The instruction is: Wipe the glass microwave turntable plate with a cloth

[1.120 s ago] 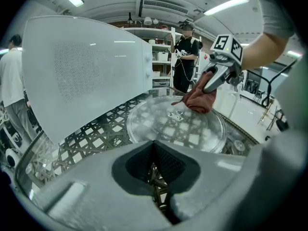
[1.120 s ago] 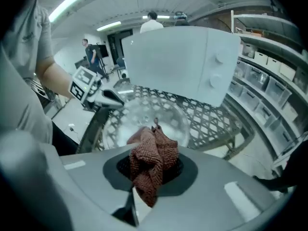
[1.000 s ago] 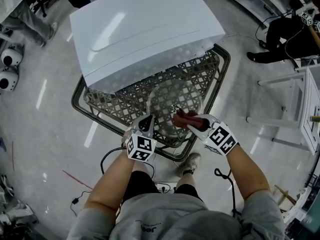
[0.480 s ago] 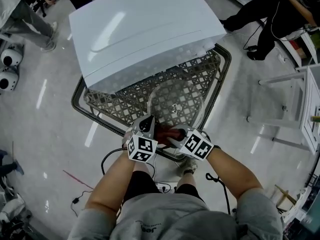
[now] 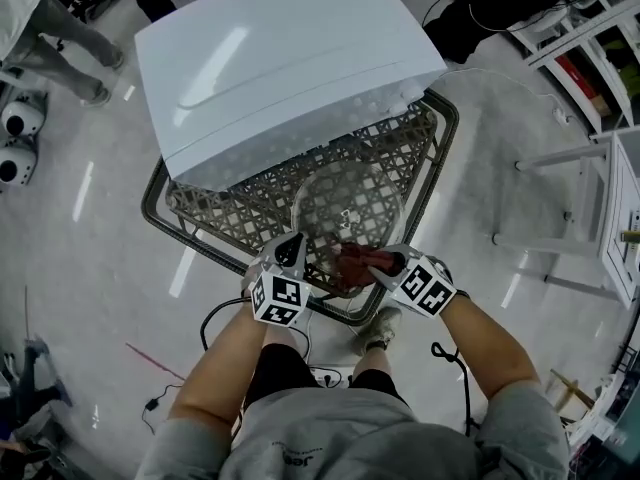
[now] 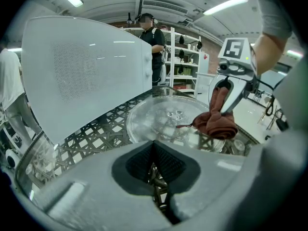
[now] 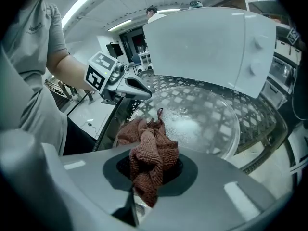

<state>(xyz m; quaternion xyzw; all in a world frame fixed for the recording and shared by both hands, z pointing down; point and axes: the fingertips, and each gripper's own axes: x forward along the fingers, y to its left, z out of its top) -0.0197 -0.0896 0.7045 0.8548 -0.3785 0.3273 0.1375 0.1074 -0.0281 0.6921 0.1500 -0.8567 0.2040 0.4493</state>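
Note:
The round glass turntable plate [image 5: 348, 200] [image 6: 166, 117] [image 7: 207, 117] lies on a dark lattice table [image 5: 215, 208] in front of a white microwave [image 5: 280, 58]. My left gripper [image 5: 296, 240] [image 6: 154, 150] is at the plate's near-left rim, jaws shut and pinching that rim; its tip also shows in the right gripper view [image 7: 144, 91]. A crumpled red-brown cloth [image 5: 352, 261] [image 6: 217, 124] [image 7: 151, 158] is held in my right gripper [image 5: 372, 259] [image 7: 150, 170] [image 6: 226, 105], which is shut on it. The cloth rests on the plate's near edge.
The microwave overhangs the far half of the table. Cables and a power strip [image 5: 320, 373] lie on the floor by the person's feet. A white frame [image 5: 600, 198] stands at the right. Other people [image 5: 490, 8] stand at the back.
The right gripper swept the cloth left along the plate's near edge toward the left gripper, then back a little to the right. The left gripper stayed put. People behind have moved.

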